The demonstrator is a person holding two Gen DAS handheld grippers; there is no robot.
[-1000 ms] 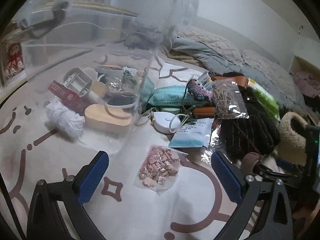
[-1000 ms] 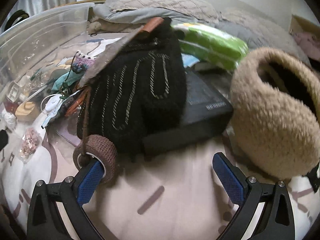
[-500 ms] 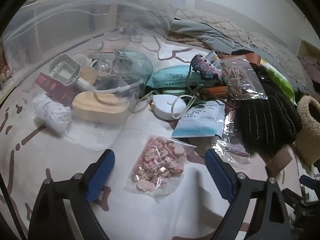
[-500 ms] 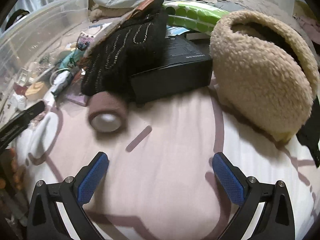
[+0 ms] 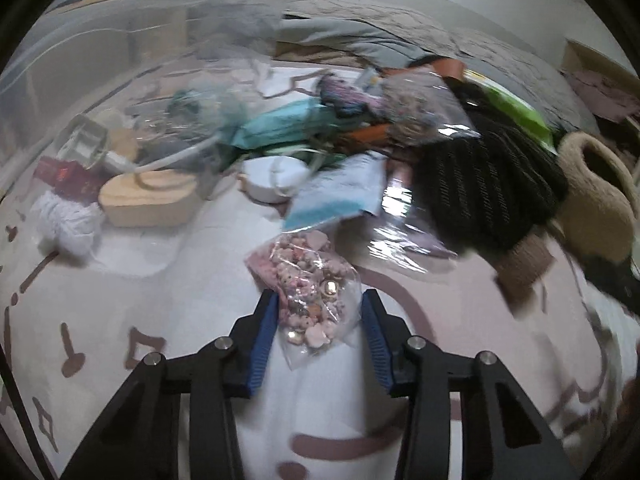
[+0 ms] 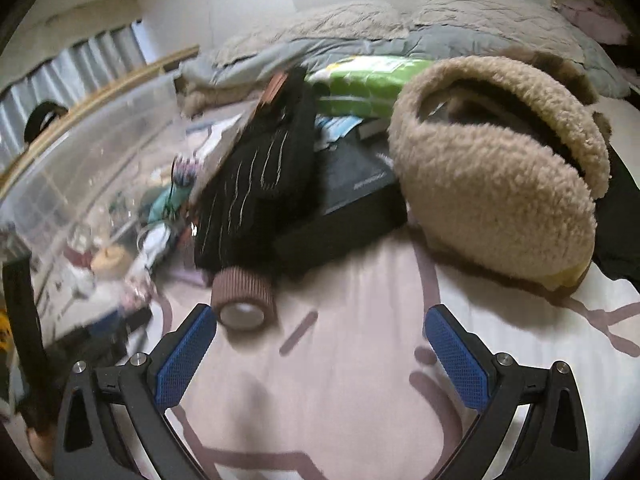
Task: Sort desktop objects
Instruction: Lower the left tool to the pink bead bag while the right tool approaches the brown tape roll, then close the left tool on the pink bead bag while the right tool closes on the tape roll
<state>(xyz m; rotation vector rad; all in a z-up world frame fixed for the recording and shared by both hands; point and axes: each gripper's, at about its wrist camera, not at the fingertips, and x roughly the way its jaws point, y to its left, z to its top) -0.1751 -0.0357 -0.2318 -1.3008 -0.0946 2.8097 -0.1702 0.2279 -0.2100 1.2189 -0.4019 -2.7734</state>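
Grey duvet [image 6: 360, 46] and beige pillows [image 6: 480, 12] heaped behind the clutter; curtain [image 6: 80, 56] at far left; patterned sheet [image 6: 360, 380] underneath.

Patterned bedsheet [image 6: 360, 360] carries brown roll [image 6: 244, 300], fleece hat [image 6: 492, 184].

Left gripper [image 5: 320, 316] jaws just closing around clear bag of pink beads [image 5: 308, 284] on patterned bedsheet [image 5: 160, 300], cluttered pile [image 5: 360, 152] behind

Both wrist views angled steeply down, close over the patterned bedspread [image 5: 168, 288], facing the headboard end; sharing the black knit [image 5: 488, 184] [image 6: 256, 196] pile.
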